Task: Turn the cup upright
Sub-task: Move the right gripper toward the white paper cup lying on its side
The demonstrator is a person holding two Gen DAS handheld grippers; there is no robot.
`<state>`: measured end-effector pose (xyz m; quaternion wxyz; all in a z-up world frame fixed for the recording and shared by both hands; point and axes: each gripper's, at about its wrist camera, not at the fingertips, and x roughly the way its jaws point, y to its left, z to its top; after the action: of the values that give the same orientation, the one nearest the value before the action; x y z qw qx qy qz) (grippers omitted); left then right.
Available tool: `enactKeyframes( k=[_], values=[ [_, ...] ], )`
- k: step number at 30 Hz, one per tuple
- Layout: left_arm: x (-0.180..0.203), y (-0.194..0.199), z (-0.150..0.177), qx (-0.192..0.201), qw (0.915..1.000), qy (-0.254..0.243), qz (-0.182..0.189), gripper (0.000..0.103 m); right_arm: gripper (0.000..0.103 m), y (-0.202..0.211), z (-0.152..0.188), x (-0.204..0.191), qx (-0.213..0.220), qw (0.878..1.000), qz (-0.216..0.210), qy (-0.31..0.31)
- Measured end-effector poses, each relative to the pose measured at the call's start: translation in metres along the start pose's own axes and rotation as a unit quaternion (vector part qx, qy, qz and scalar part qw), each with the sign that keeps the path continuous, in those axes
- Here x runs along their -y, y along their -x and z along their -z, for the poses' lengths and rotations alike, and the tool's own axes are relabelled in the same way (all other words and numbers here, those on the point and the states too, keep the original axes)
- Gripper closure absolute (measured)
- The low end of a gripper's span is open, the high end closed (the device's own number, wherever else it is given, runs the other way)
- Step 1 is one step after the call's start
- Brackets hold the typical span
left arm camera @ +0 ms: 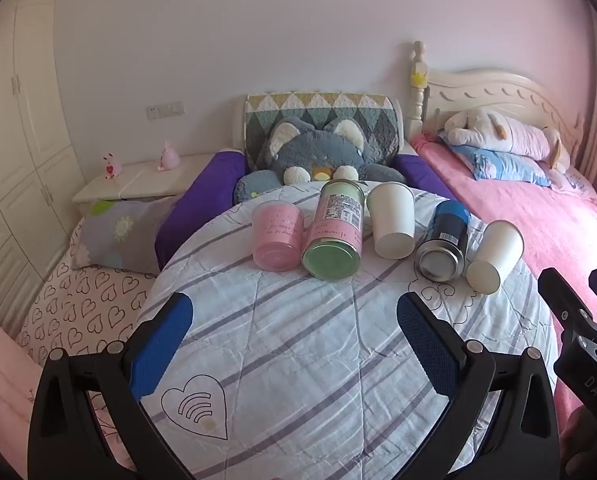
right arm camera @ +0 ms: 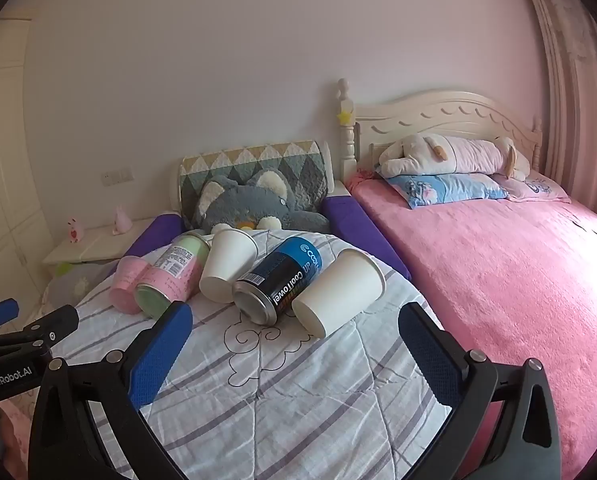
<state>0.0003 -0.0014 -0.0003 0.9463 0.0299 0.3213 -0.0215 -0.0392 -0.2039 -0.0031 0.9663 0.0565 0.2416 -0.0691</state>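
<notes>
Several containers lie on their sides in a row on a striped quilt (left arm camera: pixel 298 340). From the left: a pink cup (left arm camera: pixel 276 236), a pink-and-green can (left arm camera: pixel 336 236), a white paper cup (left arm camera: pixel 392 220), a blue-black can (left arm camera: pixel 444 242) and a second white paper cup (left arm camera: pixel 494 256). They also show in the right wrist view: pink cup (right arm camera: pixel 128 284), pink-and-green can (right arm camera: pixel 170 276), white cup (right arm camera: pixel 228 264), blue can (right arm camera: pixel 278 284), nearest white cup (right arm camera: pixel 338 294). My left gripper (left arm camera: pixel 294 312) is open and empty, short of the row. My right gripper (right arm camera: pixel 294 320) is open and empty, just before the nearest white cup.
A grey plush toy (left arm camera: pixel 318 148) and patterned cushion (left arm camera: pixel 322 116) sit behind the row. A pink bed (right arm camera: pixel 498 280) with pillows and a plush dog (right arm camera: pixel 450 154) lies to the right. A white nightstand (left arm camera: pixel 138 184) and wardrobe (left arm camera: pixel 14 160) stand at left.
</notes>
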Motion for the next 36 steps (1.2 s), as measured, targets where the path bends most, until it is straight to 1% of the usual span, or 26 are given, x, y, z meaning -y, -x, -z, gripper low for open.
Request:
enactKeyframes(
  k=[6,8,10,12,13,14,18,27,32,36],
  values=[
    [0.012,-0.003,0.002,0.002,0.9997,-0.025,-0.003,0.000,0.000,0.000,0.000,0.001,0.003,1.000,-0.001,-0.002],
    [-0.002,-0.001,0.005,-0.004,1.0000,0.000,0.008,0.000,0.000,-0.001,0.000,0.001,0.001,1.000,0.000,-0.003],
    [-0.003,-0.001,0.005,-0.007,0.9998,0.004,0.017,0.000,0.000,-0.001,0.000,0.000,0.001,1.000,0.001,-0.004],
    [-0.003,-0.001,0.004,-0.005,0.9998,0.007,0.017,0.000,0.000,-0.002,0.001,-0.002,0.002,1.000,0.002,-0.002],
    [-0.003,0.000,0.004,-0.001,0.9998,0.007,0.016,0.000,0.000,-0.002,0.001,-0.003,0.002,1.000,0.003,-0.001],
    [-0.002,0.001,0.004,0.002,0.9999,0.005,0.016,0.000,0.000,-0.002,-0.002,0.004,0.002,1.000,0.001,-0.004],
    [-0.001,0.001,0.004,0.005,0.9998,0.002,0.018,0.000,0.000,-0.001,0.000,0.001,0.002,1.000,0.009,-0.004],
    [-0.004,-0.010,0.004,-0.003,0.9997,0.004,0.024,0.000,0.000,-0.014,-0.001,0.006,-0.006,1.000,0.023,-0.008],
    [-0.005,-0.021,0.001,-0.008,0.9995,0.011,0.030,0.000,0.000,-0.019,-0.002,0.011,-0.008,0.999,0.039,-0.011],
    [-0.001,-0.029,-0.002,-0.012,0.9994,0.004,0.032,0.000,0.000,-0.029,-0.003,0.017,-0.018,0.998,0.049,-0.021]
  ],
)
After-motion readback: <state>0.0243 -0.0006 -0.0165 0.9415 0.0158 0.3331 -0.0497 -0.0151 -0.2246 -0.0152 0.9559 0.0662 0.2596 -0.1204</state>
